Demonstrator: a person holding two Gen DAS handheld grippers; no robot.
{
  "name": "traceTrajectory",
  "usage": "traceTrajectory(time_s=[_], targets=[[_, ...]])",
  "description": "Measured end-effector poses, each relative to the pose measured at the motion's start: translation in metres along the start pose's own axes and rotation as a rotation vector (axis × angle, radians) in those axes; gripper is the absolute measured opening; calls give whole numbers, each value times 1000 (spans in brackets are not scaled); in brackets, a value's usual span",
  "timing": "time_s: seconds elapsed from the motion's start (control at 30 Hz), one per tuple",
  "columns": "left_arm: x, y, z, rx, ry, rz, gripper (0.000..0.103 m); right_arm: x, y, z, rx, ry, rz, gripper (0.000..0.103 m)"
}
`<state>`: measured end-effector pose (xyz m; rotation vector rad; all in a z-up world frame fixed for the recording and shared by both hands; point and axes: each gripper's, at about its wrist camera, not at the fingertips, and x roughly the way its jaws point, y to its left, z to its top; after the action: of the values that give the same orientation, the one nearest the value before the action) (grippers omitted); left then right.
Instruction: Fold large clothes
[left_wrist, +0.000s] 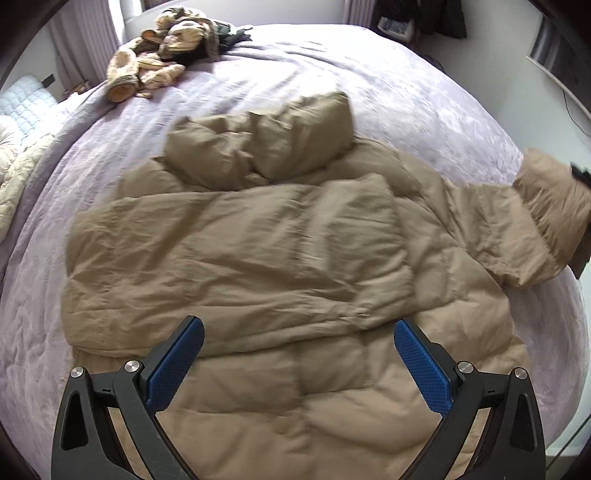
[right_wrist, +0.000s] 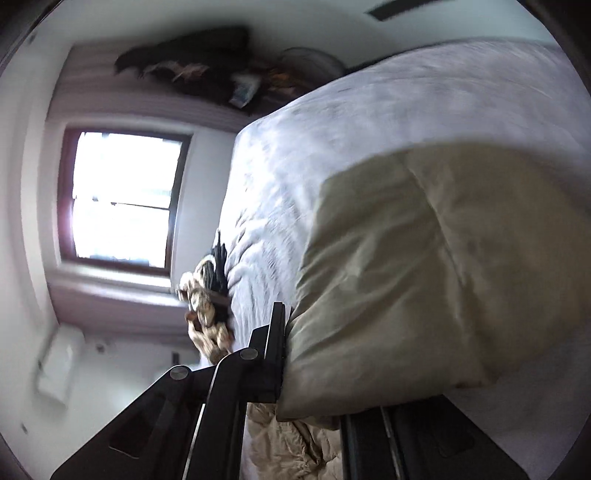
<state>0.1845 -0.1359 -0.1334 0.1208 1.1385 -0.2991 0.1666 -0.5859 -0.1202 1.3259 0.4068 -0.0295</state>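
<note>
A tan puffer jacket lies spread on the lavender bed, hood toward the far side. One sleeve is folded across its chest. My left gripper hovers open above the jacket's lower half, blue pads wide apart with nothing between them. At the right edge, the other sleeve is lifted off the bed by my right gripper. In the right wrist view that gripper is shut on the puffy sleeve end, which fills most of the picture and hides one finger.
A pile of patterned clothes sits at the bed's far corner, also visible as the pile in the right wrist view. Pale quilted bedding lies off the left side. A bright window and dark hanging items line the walls.
</note>
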Motion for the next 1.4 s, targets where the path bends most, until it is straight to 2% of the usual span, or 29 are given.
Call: traceTrajectory(time_s=[0.1, 0.2, 0.3, 0.4, 0.5, 0.57, 0.7, 0.77, 0.83, 0.87, 0.9, 1.0, 1.07, 1.13, 1.17, 1.23, 1.3, 1.4], targets=[[-6, 30, -1, -32, -13, 8, 103, 23, 53, -30, -178, 41, -7, 8], [-13, 64, -3, -63, -31, 22, 103, 55, 107, -82, -398, 109, -36, 8], [-17, 96, -4, -86, -45, 54, 103, 93, 148, -145, -629, 185, -100, 8], [-17, 126, -8, -115, -50, 68, 103, 141, 165, -215, -806, 301, -164, 8], [-14, 142, -11, -132, -49, 76, 103, 172, 141, -265, -847, 414, -245, 8], [-10, 147, -13, -146, -46, 69, 103, 188, 118, -284, -821, 463, -311, 8], [2, 150, -12, -162, -39, 36, 103, 199, 81, -288, -727, 520, -389, 9], [5, 149, -10, -165, -38, 24, 103, 191, 80, -283, -693, 531, -386, 20], [5, 147, -9, -173, -42, 14, 103, 174, 83, -271, -642, 522, -366, 62], [4, 147, -8, -177, -45, 9, 103, 161, 83, -264, -606, 496, -351, 67], [4, 148, -6, -179, -49, 4, 103, 154, 85, -257, -573, 467, -342, 67], [3, 151, -1, -183, -57, -6, 103, 134, 73, -230, -403, 395, -311, 67], [3, 154, 1, -184, -63, -11, 103, 128, 58, -210, -268, 339, -288, 57], [2, 159, 3, -195, -66, -30, 103, 128, 50, -198, -193, 299, -280, 19], [1, 163, 4, -202, -69, -45, 103, 131, 51, -195, -189, 291, -271, 14], [-2, 171, 6, -214, -78, -72, 103, 137, 66, -198, -259, 285, -253, 10], [-6, 184, 8, -247, -97, -130, 103, 142, 90, -210, -375, 301, -215, 10], [-14, 206, 9, -316, -122, -217, 103, 155, 131, -246, -580, 372, -150, 10]])
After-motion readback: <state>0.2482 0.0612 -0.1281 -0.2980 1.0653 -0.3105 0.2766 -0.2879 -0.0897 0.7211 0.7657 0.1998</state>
